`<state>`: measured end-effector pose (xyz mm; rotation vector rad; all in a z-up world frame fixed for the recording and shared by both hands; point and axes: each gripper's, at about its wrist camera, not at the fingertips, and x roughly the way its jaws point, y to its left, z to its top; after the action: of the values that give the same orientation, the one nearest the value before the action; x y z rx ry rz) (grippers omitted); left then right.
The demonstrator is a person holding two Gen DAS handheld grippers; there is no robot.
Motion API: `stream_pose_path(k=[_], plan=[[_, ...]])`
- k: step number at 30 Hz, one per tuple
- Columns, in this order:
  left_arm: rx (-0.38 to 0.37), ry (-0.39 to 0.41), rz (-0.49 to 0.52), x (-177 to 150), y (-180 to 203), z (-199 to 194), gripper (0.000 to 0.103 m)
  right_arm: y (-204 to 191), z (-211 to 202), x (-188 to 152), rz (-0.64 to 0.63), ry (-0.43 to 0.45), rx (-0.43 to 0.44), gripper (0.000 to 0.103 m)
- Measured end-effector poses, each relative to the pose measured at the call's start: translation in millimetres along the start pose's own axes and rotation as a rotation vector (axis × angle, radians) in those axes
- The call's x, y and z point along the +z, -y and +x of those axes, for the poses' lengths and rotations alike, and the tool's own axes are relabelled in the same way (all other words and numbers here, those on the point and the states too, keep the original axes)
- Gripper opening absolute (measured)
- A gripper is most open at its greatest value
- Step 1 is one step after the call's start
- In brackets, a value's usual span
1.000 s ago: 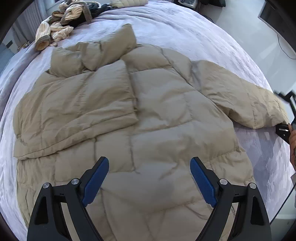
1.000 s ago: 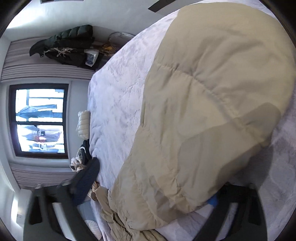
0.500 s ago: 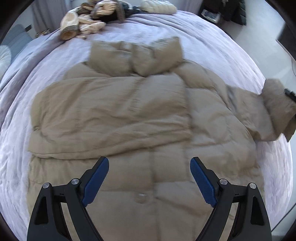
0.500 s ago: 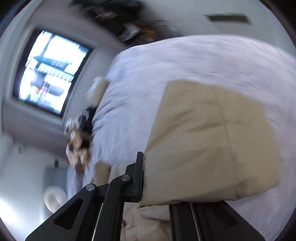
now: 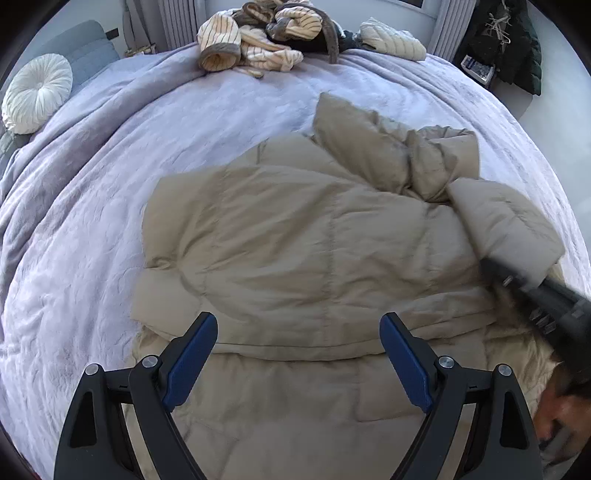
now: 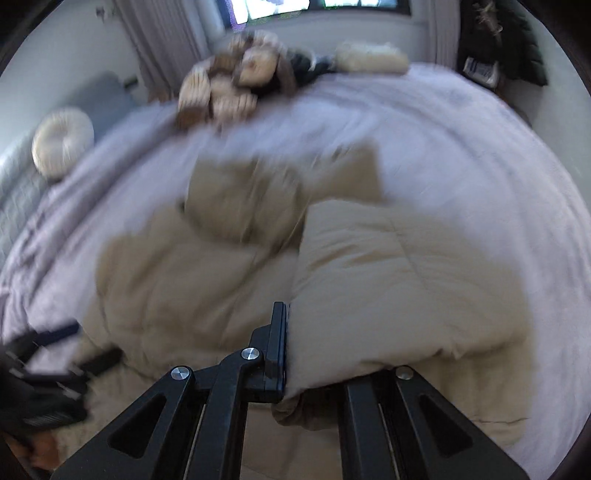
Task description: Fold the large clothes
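Pinching the jacket sleeve (image 6: 399,280), right gripper (image 6: 314,354) fingers; left gripper (image 5: 299,354) gapes above.

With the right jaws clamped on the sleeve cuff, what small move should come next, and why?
Probably carry the sleeve further across the jacket body and lay it down. The right gripper holds it lifted at the jacket's edge; the left gripper hovers open.

Daylight is even and soft. Left wrist view is sharp, with fisheye bending and dark vignette at edges. Right wrist view is heavily motion-blurred; window (image 6: 317,7) at top is overexposed.
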<state>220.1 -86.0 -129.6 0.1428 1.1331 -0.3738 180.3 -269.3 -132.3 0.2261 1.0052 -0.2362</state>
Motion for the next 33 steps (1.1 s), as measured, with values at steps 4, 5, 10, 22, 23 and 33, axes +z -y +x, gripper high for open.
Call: stream_pose_path(k=[4, 5, 10, 22, 23, 33], plan=[[-0.024, -0.012, -0.012, 1.1, -7.3, 7.2, 0.090, 3.1, 11.9, -14.6, 0.043, -0.049, -0.025, 0.008], [-0.033, -0.012, -0.013, 1.3, -7.7, 8.3, 0.090, 4.8, 7.7, -14.3, 0.059, -0.054, -0.013, 0.011], [-0.058, -0.018, -0.009, 3.9, -7.1, 10.5, 0.090, 41.1, -37.9, -24.7, 0.249, -0.006, 0.099, 0.081], [-0.310, -0.011, -0.122, 14.3, -33.6, 13.1, 0.090, 115.9, -33.3, -9.9, 0.629, 0.121, 0.203, 0.007], [-0.359, -0.009, -0.140, 16.0, -39.5, 11.9, 0.090, 102.8, -33.5, -2.8, 0.566, 0.129, 0.204, 0.007], [-0.736, -0.042, -0.373, 34.0, -78.8, 15.8, 0.090, -38.7, -1.9, 14.1, 0.080, 0.006, 0.294, 0.010]])
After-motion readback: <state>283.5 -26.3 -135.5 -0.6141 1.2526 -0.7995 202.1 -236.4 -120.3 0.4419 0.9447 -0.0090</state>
